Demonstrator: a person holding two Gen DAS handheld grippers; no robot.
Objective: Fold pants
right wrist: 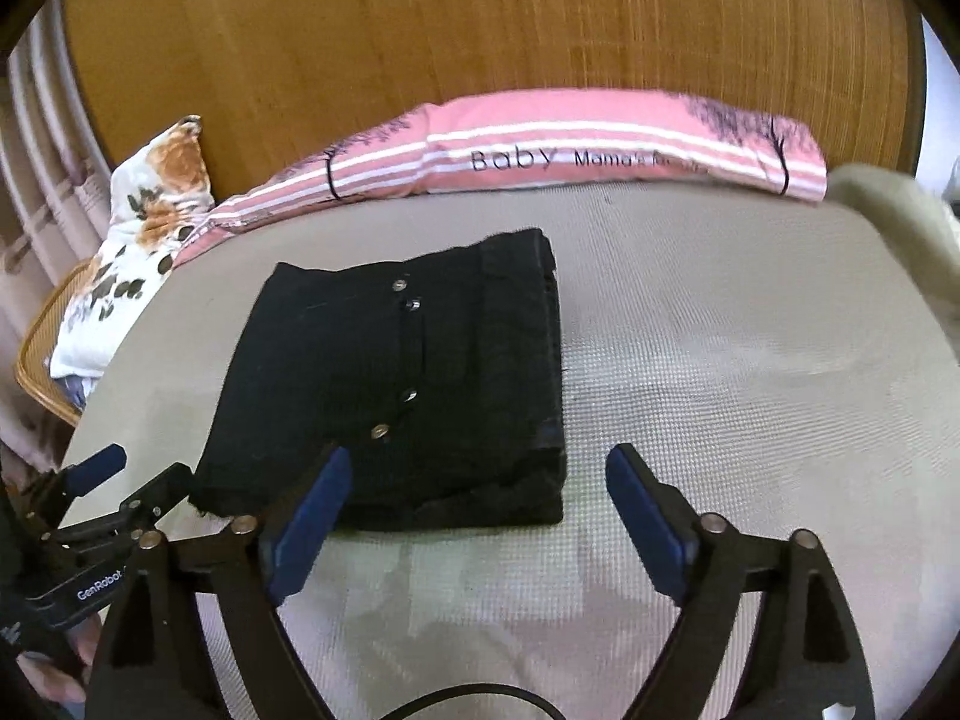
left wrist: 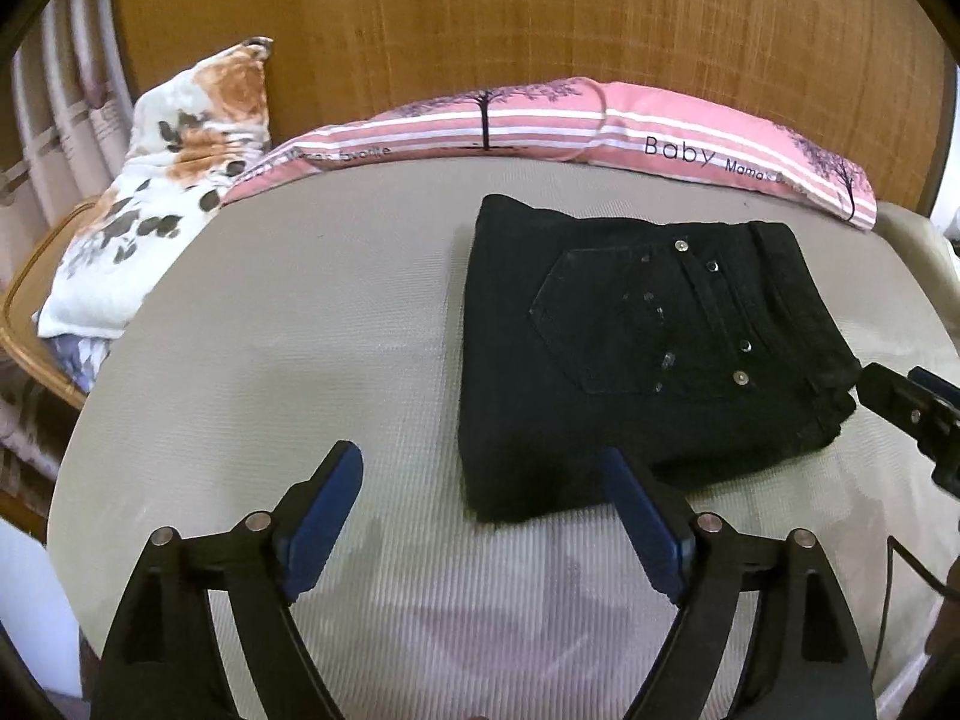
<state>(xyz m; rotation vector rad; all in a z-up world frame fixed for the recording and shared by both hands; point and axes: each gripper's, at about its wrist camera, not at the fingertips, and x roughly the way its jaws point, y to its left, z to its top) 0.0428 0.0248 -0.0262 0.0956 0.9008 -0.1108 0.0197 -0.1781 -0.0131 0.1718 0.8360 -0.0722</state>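
Black pants (left wrist: pixel 630 360) folded into a compact rectangle, back pocket up, lying flat on the beige bed (left wrist: pixel 270 330) just in front of the pink striped pillow (left wrist: pixel 540 126). Left gripper (left wrist: pixel 483 489) at the near edge of the pile, jaws spread wide, holding nothing. Right gripper (right wrist: pixel 477 489) likewise released, jaws apart at the pile's near right corner. Floral pillow (left wrist: pixel 174 180) off to the left.
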